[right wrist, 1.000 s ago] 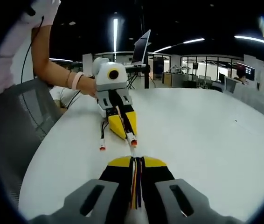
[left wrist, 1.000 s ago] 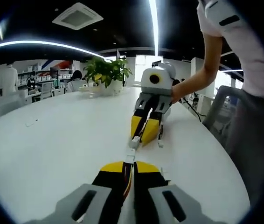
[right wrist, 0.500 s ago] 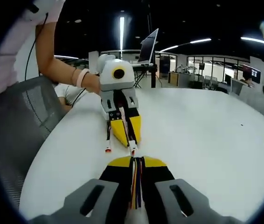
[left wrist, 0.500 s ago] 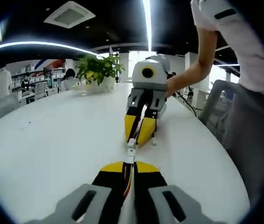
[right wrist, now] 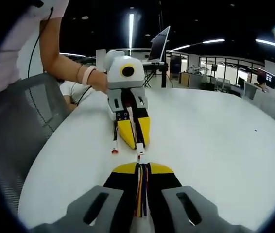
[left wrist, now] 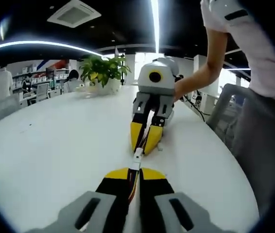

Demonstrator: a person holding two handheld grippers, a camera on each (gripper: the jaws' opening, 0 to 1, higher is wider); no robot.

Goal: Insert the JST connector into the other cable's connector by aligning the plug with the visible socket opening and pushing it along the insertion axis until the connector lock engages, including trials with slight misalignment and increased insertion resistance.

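At frame centre, left gripper (left wrist: 134,175) clamping socket cable (left wrist: 136,161), right gripper (left wrist: 146,144) clamping plug (left wrist: 138,152); slight skew risks jamming short of lock

- Big white desk (left wrist: 55,145), rounded edge, glossy.
- Potted green plant (left wrist: 101,73) at desk's far edge, left gripper view.
- Grey mesh chair (right wrist: 16,131) just beside desk edge, right gripper view.
- Dark ceiling w/ long strip lights (left wrist: 154,22) + square AC vent (left wrist: 74,13).
- Open-plan office behind: glass partitions (right wrist: 215,73), more desks, monitor on stand (right wrist: 159,46).
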